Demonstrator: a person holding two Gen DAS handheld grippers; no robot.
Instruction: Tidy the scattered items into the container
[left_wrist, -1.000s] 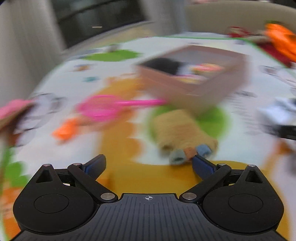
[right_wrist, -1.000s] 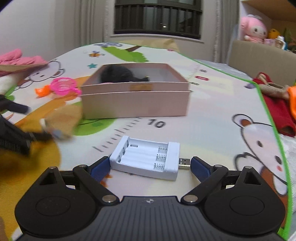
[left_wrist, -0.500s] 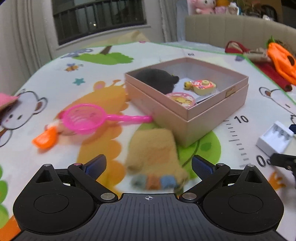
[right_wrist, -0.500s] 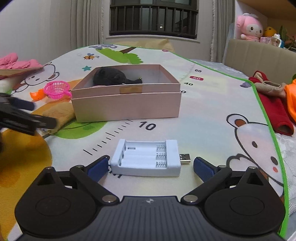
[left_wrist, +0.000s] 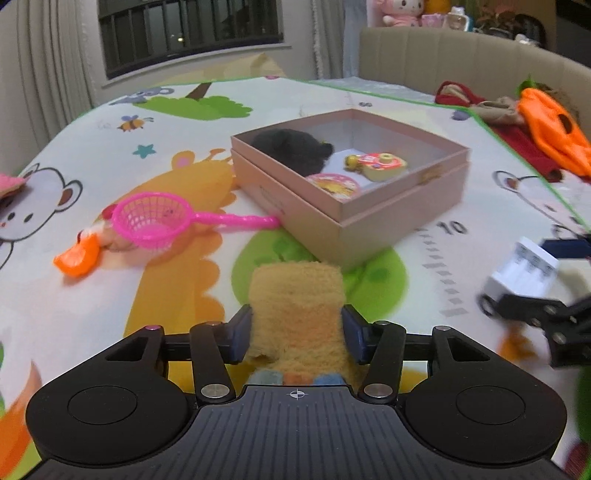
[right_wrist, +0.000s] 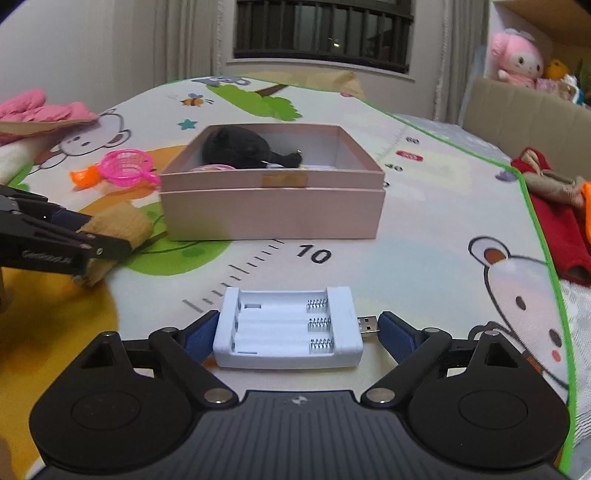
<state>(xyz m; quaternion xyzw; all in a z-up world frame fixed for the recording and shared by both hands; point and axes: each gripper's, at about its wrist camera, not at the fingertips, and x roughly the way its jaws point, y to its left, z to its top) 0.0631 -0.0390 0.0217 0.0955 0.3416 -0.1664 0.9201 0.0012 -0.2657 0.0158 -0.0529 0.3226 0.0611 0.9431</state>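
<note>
Cartoon-printed play mat (right_wrist: 424, 229) carries everything. Left gripper (left_wrist: 295, 332) is clenched on the tan plush sock (left_wrist: 295, 306), just short of the pink box (left_wrist: 369, 218). Right gripper (right_wrist: 295, 332) is spread around the white battery charger (right_wrist: 288, 332), blue pads (right_wrist: 199, 332) at its ends, grasp unclear. Pink net scoop (left_wrist: 155, 218) lies beside the box.

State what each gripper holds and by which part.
Left gripper clamps the tan sock across its middle. Right gripper brackets the white battery charger; no firm hold visible.
</note>
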